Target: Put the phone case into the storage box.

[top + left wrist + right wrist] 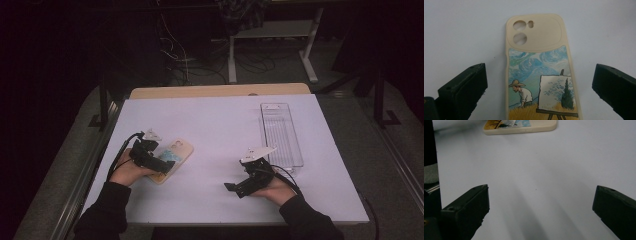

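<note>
The cream phone case (pixel 540 67) lies flat, painted side up, on the white table (pixel 220 130) at about eight o'clock. The left gripper (pixel 540 82) hovers right over it, jaws spread wide on either side, gripping nothing. At five o'clock the right gripper (pixel 235 189) gapes wide too, empty. A clear tray (pixel 281 132) sits at two o'clock.

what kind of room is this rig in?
Likely a lab or workshop data-collection bench: a white-covered table with a staged phone case and clear tray, loose cables on the floor, and another desk frame behind.
</note>
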Demonstrator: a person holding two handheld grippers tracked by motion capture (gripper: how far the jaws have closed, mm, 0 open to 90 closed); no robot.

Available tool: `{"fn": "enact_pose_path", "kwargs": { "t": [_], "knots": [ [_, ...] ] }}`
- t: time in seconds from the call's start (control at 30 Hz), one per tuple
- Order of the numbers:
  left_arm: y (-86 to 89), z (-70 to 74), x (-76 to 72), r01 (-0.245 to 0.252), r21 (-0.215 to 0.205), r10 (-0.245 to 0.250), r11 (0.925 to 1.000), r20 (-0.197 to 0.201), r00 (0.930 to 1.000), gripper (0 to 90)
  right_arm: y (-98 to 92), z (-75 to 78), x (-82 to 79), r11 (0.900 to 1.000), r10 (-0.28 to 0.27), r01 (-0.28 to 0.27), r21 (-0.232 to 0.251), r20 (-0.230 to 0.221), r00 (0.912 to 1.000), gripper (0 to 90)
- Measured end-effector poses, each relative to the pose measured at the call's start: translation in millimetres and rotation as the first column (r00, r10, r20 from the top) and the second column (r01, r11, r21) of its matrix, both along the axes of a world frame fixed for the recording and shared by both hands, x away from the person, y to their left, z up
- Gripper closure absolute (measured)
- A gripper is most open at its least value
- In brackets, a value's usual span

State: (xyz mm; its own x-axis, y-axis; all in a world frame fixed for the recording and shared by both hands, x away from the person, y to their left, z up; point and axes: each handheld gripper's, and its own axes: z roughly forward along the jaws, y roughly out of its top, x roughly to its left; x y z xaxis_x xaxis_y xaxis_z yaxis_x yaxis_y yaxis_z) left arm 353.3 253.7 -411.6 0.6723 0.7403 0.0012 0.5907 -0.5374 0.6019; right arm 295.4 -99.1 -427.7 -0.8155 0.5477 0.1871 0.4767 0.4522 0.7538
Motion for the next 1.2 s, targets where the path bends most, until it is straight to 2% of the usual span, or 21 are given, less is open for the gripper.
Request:
{"fn": "enact_pose_path", "kwargs": {
  "t": [0.1, 0.27, 0.47, 0.63, 0.77, 0.8, 1.2],
  "knots": [
    [0.3, -1.8, 0.0, 0.009, 0.008, -0.009, 0.9999, -0.005, 0.9999, 0.0, -1.0, -0.4, 1.1, 1.000, 0.002, -0.002, -0.003, 0.014, 0.9999, 0.1],
    [-2.8, -6.4, 0.0, 0.022, 0.034, -0.021, 0.9992, -0.031, 0.9993, 0.0, -1.2, -0.2, 1.0, 1.000, -0.001, 0.001, -0.004, 0.011, 0.9999, 0.1],
    [-3.6, -9.4, 0.3, 0.017, 0.050, -0.015, 0.9986, -0.041, 0.9990, 0.0, -1.2, -0.4, 1.1, 1.000, 0.000, 0.000, -0.005, 0.013, 0.9999, 0.1],
    [-4.7, -12.4, 0.5, 0.036, 0.093, -0.031, 0.9950, -0.055, 0.9980, 0.0, -1.0, -0.6, 1.0, 1.000, 0.001, -0.001, -0.006, 0.015, 0.9999, 0.1],
    [-6.0, -15.4, 0.8, 0.043, 0.110, -0.036, 0.9930, -0.063, 0.9974, 0.0, -0.6, -0.5, 0.8, 1.000, -0.002, 0.002, -0.006, 0.009, 1.0000, 0.1],
    [-6.6, -16.6, 0.4, 0.040, 0.101, -0.033, 0.9941, -0.070, 0.9970, 0.0, -0.6, -0.4, 0.6, 1.000, -0.003, 0.003, -0.007, 0.006, 1.0000, 0.1],
    [-9.1, -19.7, 0.3, 0.039, 0.129, -0.029, 0.9909, -0.081, 0.9963, 0.0, -1.0, -0.8, 1.3, 1.000, 0.003, -0.003, -0.006, 0.014, 0.9999, 0.1]
  ]
}}
